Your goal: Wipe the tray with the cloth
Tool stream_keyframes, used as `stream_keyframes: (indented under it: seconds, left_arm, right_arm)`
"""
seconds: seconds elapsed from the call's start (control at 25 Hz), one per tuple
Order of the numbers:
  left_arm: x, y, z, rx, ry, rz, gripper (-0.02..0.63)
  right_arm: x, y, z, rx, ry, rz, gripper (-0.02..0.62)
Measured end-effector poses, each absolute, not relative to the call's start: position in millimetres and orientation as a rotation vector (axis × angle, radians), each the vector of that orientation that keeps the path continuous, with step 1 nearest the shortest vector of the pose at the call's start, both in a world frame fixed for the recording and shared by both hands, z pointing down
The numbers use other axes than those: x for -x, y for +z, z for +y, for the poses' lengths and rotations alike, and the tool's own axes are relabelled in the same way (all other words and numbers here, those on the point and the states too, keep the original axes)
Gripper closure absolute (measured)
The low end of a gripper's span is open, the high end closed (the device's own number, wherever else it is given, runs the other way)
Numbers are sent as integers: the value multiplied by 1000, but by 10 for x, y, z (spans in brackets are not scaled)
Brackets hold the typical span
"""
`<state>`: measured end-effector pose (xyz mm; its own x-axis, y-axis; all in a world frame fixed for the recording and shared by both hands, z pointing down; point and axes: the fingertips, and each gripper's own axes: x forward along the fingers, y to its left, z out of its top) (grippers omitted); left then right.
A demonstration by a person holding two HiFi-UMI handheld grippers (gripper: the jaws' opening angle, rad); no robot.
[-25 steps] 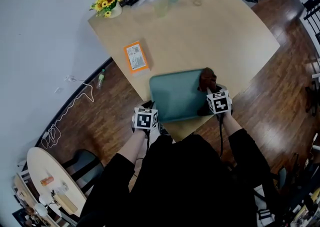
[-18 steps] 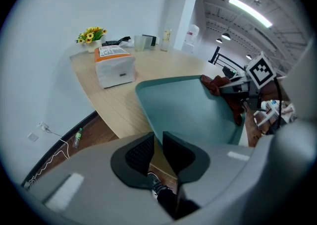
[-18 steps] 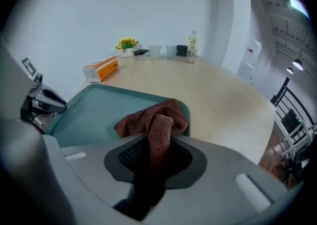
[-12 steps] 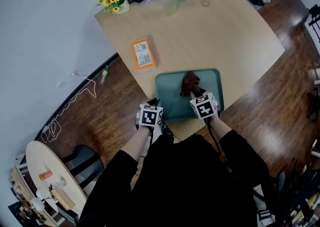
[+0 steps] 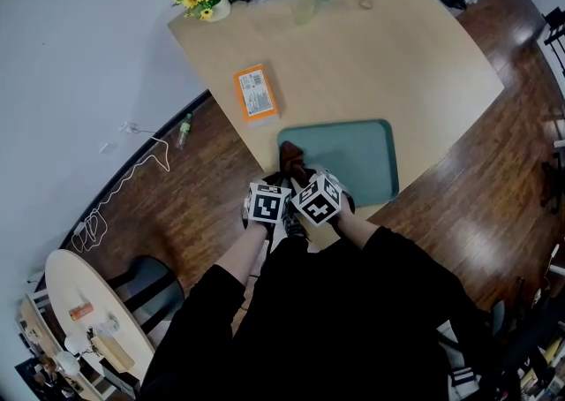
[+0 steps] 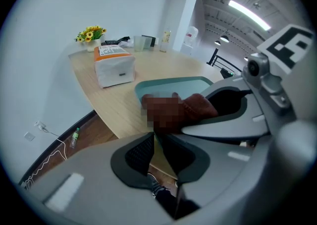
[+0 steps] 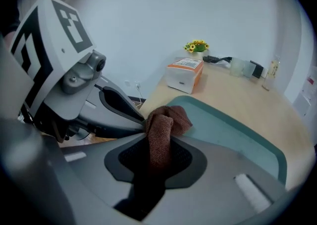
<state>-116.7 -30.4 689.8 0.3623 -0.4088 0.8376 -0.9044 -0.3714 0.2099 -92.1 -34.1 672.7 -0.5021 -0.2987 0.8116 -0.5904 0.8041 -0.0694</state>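
Head view: right gripper (image 5: 297, 175) pins cloth (image 5: 289, 156) at tray's (image 5: 353, 156) left corner.

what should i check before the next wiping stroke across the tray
1. Cloth gripped: ok. The right gripper has its jaws closed on the brown cloth.
2. Cloth at the start point: ok. It sits at the near left corner of the green tray.
3. Stroke path: ok. The rest of the tray is bare.
4. Tray steadied: not ok. The left gripper has its jaws together on nothing, beside the tray.
5. Room between grippers: not ok. They crowd side by side at that corner.
6. Orange box: ok. It lies apart from the tray.
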Motion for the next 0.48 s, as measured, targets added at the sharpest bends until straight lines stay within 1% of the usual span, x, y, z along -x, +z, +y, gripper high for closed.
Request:
stream_keyframes:
  seconds: [0.12,0.24,0.36,0.48]
  left_arm:
    - [1172,6900,-294,-1939,928,-1136,568]
    - [1173,6918,-301,-1941,935,-1135,566]
    - [1177,6909,-293,-1929,928,-1136,566]
    - [1183,6899,-288,-1923,926,-1141,566]
  right_arm:
    - [831,6728,-372,-678,433,-2118,512]
    - [585,6727,-425,-725,437,-2102,512]
    - [131,6718,-482,-823,480,-2079,512]
    - [-507,6692,-562,-981,558,-2033,511]
